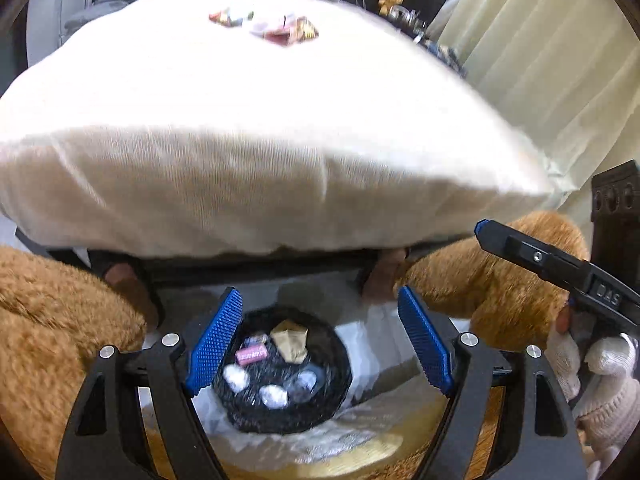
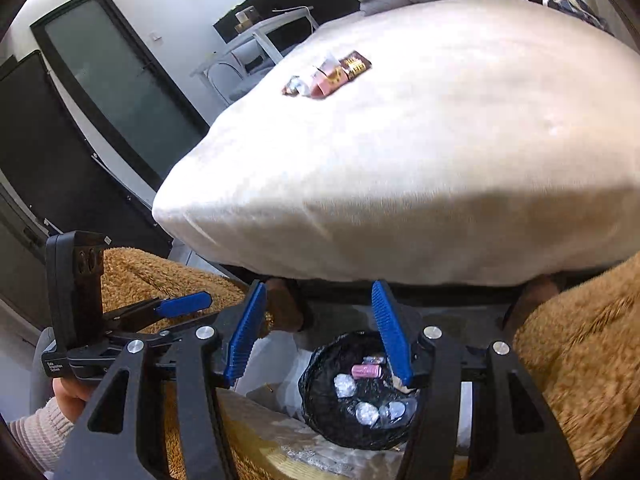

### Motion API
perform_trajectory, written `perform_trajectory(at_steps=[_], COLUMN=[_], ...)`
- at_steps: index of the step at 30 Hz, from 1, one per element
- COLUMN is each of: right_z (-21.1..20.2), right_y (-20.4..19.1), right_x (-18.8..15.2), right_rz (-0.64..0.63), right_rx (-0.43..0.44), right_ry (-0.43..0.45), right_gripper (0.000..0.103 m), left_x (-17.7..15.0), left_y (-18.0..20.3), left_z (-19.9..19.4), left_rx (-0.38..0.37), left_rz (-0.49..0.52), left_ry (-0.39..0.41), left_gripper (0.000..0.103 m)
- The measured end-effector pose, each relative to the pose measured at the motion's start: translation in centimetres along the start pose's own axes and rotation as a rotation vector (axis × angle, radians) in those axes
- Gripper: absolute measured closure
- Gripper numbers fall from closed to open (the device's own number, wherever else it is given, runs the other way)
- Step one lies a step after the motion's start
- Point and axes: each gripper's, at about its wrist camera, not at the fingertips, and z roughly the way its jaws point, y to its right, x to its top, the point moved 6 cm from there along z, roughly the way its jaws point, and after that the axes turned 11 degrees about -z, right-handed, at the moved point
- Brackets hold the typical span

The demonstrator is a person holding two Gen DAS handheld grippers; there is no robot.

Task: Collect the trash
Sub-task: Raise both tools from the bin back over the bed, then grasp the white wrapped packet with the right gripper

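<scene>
Trash: we see wrappers left on the bed.
Bin: below the bed edge, already holds several pieces.
Fingers: our left gripper and right gripper stand open, empty.

The white-covered bed carries a small cluster of wrappers near its middle

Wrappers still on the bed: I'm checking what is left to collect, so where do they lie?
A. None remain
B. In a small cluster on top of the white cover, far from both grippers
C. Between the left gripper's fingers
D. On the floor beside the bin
B: the wrappers sit bunched on the white bed cover, well beyond the bin and both empty grippers.
</scene>
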Motion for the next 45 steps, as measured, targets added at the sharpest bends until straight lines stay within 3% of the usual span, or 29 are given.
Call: perform_trajectory(at_steps=[10,18,24,26,27,28,29,36,39,45], right_z=[-0.5,2.3,5.4,6.7,7.5,8.1,8.7,13.0,14.7,18.0], right_y=[3.8,6.0,5.5,5.2,5.1,5.0,4.9,4.4,4.4,4.1], right_x=[6.9,12.5,15.8,16.7,17.2,17.6,18.0,20.7,21.9,23.9], right_rz=[-0.038,-0.121,-0.210,-0.234,-0.245,-0.253,-0.266,-0.333,-0.356,-0.416], right_rx=[-0.031,-0.064,-0.063,-0.062,-0.057,-0.048,-0.046,-0.068,-0.080,-0.087], right_ry=[0.055,0.065,0.067,0.064,0.058,0.061,0.063,0.043,0.042,0.033], right_gripper=[0.047,0.043,0.027,0.027,0.021,0.006,0.004,0.004,0.004,0.004], left_x=[6.4,12.6,17.0,18.3,18.8,19.3,19.8,23.2,24.3,25.9], left_y=[-0.2,-1.4,-2.8,-3.4,-3.6,-3.8,-4.0,-5.8,-6.8,-7.9], left_z=[-2.3,-2.6,-2.7,-2.7,-2.8,-2.7,-2.8,-2.5,-2.3,-1.7], left_rx=[-0.074,-0.106,-0.100,-0.104,-0.105,-0.103,-0.102,-0.097,-0.102,-0.106], left_rz=[-0.002,-0.024,-0.029,-0.040,-0.040,-0.039,-0.037,-0.048,-0.067,-0.060], left_ry=[0.103,0.156,0.197,0.203,0.207,0.213,0.218,0.258,0.270,0.289], left_gripper=[0.024,0.024,0.024,0.024,0.024,0.024,0.024,0.023,0.009,0.006])
